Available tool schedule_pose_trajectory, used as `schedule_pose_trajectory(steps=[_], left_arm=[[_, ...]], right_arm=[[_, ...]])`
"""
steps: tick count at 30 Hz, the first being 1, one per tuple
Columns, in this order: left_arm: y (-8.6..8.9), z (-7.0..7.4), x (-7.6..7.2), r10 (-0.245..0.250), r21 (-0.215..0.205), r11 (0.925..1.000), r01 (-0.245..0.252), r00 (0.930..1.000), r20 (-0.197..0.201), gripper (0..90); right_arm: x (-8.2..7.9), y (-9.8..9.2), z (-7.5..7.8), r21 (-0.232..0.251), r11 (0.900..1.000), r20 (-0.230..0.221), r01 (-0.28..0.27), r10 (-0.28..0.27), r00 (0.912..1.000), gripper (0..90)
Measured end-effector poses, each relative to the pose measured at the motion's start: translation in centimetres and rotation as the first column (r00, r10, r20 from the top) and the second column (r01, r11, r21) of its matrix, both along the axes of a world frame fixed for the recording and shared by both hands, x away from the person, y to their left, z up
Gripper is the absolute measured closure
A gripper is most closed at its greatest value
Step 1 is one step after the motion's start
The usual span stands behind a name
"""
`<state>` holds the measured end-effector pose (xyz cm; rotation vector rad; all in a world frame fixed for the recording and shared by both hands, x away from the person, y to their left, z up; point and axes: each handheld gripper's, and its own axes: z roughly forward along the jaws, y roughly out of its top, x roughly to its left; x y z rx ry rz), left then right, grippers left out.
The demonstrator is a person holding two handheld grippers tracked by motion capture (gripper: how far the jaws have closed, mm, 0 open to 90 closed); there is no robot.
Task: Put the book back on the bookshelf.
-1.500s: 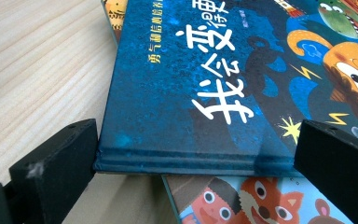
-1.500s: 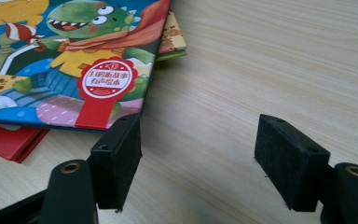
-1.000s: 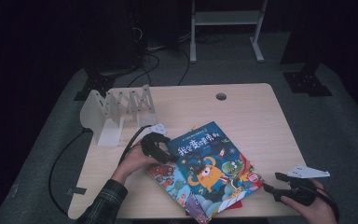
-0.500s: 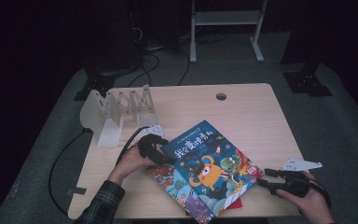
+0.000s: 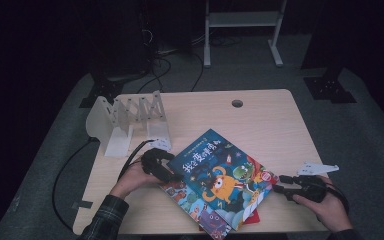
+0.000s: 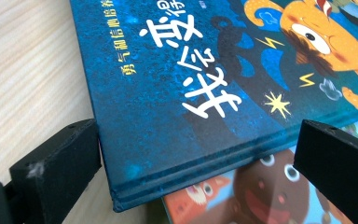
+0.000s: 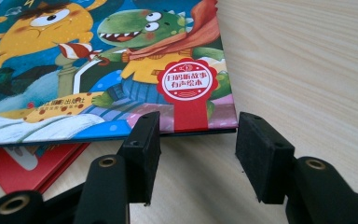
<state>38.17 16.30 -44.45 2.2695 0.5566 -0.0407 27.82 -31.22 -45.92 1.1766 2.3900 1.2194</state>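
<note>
High view: three stacked books (image 5: 215,185); left gripper (image 5: 172,176) fingers spread, right gripper (image 5: 278,189) fingers spread, closing, nothing between.

Top book (image 5: 219,172) lay on a stack of books between both tools, left gripper (image 5: 172,175) at its left corner, right gripper (image 5: 280,189) just off its right corner, rack (image 5: 125,117) behind left gripper, table (image 5: 260,125) beneath.

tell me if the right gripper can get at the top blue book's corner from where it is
Probably yes: the right gripper sits at the blue book corner, jaws apart and closing in, bare table around it, nothing in between.
</note>
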Motion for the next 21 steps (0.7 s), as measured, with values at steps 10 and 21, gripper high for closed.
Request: schedule_pose_trajectory(steps=[10,21], left_arm=[[1.1,0.0,-2.0,0.015,-0.006,0.9999,-0.015,0.9999,-0.004,0.0],[1.8,0.1,-3.6,0.013,-0.010,0.9999,-0.013,0.9999,-0.008,0.0]], right_arm=[[1.6,0.6,0.4,0.022,0.999,-0.003,-0.028,0.028,0.9996,54.9],[3.2,0.8,0.5,0.014,1.000,-0.008,-0.005,0.005,1.0000,52.2]])
